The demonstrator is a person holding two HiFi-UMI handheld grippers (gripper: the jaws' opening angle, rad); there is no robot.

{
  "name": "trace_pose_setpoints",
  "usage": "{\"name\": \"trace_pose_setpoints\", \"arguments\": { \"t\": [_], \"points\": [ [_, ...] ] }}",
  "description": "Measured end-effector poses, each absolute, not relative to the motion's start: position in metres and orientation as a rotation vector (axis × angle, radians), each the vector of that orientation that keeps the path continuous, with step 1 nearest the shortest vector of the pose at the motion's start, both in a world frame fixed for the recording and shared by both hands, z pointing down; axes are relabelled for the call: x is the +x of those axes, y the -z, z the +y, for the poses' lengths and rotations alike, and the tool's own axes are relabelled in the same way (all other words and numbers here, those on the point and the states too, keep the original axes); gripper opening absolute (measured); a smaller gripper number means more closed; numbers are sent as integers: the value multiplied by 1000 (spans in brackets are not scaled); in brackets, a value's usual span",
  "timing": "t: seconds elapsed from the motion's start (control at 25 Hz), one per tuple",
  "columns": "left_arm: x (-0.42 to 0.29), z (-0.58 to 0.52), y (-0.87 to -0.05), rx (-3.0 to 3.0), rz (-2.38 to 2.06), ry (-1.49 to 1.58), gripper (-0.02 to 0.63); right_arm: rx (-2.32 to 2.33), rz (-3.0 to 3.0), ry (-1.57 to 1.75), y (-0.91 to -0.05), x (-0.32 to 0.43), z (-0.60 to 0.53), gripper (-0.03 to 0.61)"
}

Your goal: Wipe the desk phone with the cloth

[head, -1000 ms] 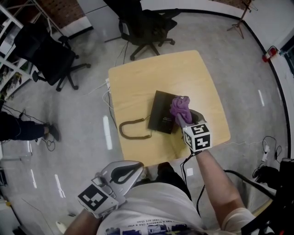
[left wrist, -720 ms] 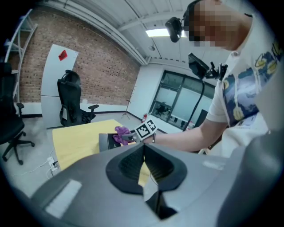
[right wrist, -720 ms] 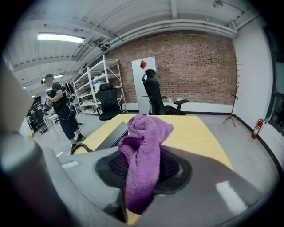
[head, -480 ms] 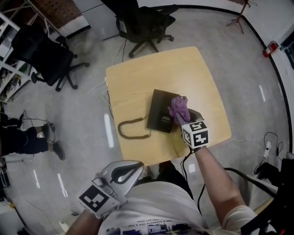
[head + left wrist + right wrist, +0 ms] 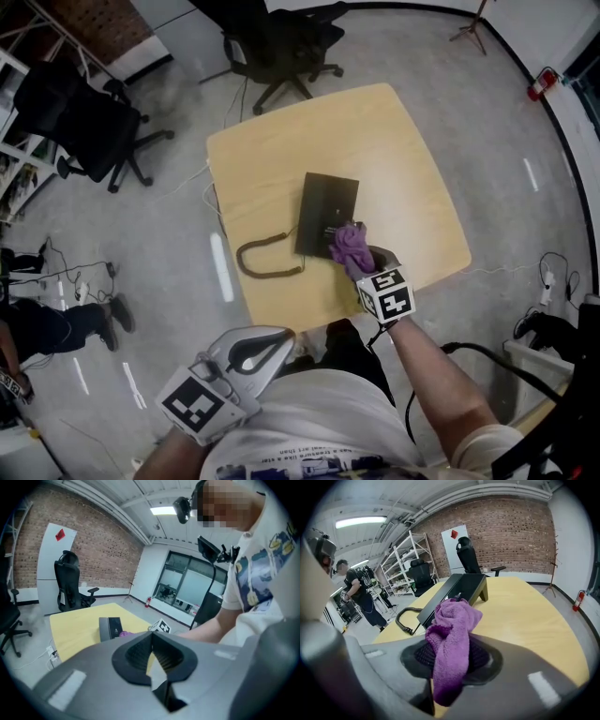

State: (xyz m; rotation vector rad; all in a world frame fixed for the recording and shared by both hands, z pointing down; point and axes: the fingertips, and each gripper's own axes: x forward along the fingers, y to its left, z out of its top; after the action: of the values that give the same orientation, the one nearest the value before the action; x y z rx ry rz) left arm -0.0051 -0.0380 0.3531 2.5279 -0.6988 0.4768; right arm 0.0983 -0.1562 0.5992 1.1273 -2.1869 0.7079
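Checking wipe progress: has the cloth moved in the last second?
Yes: the cloth has slid down the desk phone toward its near-right corner, closer to the person.

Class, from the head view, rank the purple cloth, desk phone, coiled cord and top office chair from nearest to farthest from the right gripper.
1. Purple cloth, clamped in the right gripper.
2. Desk phone, just beyond it on the table.
3. Coiled cord, toward the table's left edge.
4. Office chair, on the floor beyond the far edge.

Left hand-held gripper (image 5: 267, 345) closed, near torso; right hand-held gripper (image 5: 373, 264), arm extended, clamping cloth (image 5: 349, 246).
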Motion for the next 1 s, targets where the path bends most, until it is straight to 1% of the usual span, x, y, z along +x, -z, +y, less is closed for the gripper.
{"name": "trace_pose_setpoints", "arguments": {
  "t": [0.52,0.72,1.0],
  "points": [
    [-11,-26,-358,2532,-648,-485,3,994,-2134,-731,-614,78,-114,121],
    [-12,-33,-356,2532,-661,-447,3,975,-2217,-668,-566,89,-128,121],
    [-7,-51,-353,2520,-716,-416,4,971,-2359,-522,-487,126,-212,121]
  ]
}}
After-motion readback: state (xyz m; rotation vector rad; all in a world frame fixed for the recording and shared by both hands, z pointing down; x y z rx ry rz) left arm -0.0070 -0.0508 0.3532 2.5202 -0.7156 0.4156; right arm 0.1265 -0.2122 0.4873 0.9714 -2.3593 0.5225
